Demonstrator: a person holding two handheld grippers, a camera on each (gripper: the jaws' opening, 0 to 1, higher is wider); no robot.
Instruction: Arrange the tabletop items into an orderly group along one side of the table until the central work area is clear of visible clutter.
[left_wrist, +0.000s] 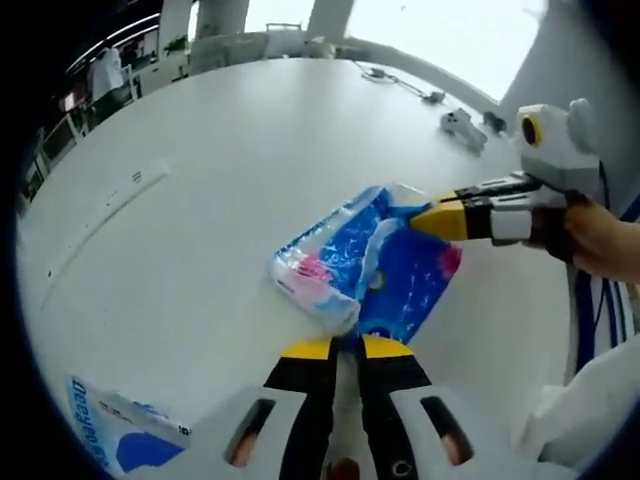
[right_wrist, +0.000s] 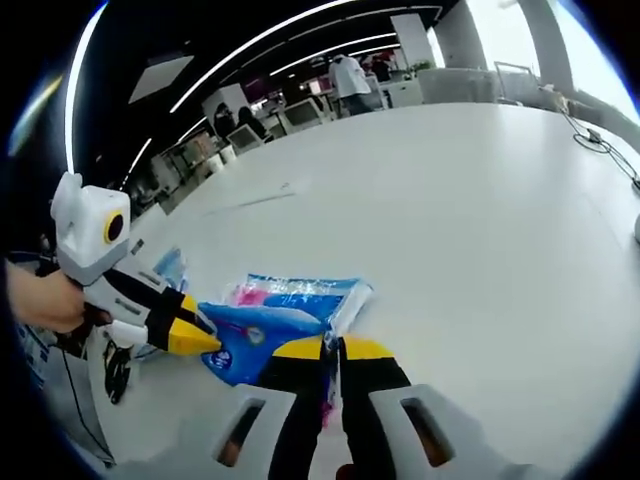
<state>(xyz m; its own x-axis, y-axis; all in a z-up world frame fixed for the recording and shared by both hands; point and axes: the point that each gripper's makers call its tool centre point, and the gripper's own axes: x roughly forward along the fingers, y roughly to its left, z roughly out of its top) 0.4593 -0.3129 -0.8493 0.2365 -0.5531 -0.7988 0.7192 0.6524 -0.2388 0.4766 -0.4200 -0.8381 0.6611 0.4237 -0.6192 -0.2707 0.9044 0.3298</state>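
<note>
A blue and pink plastic pack (left_wrist: 385, 270) lies flat on the white table (left_wrist: 230, 150). My left gripper (left_wrist: 335, 347) is shut on its near edge. My right gripper (left_wrist: 432, 220) reaches in from the right, held by a hand, and its yellow tips pinch the pack's far corner. In the right gripper view the same pack (right_wrist: 275, 315) lies just ahead of the right gripper (right_wrist: 333, 347), which is shut on its edge, while the left gripper (right_wrist: 200, 338) grips the pack from the left. A second blue and white pack (left_wrist: 110, 435) lies at the lower left, near the table edge.
A small grey device (left_wrist: 463, 127) and a cable (left_wrist: 400, 82) lie at the table's far edge. A thin strip (left_wrist: 110, 205) runs across the left part of the table. Another pack (right_wrist: 170, 268) lies behind the left gripper. People (right_wrist: 350, 75) stand at desks beyond the table.
</note>
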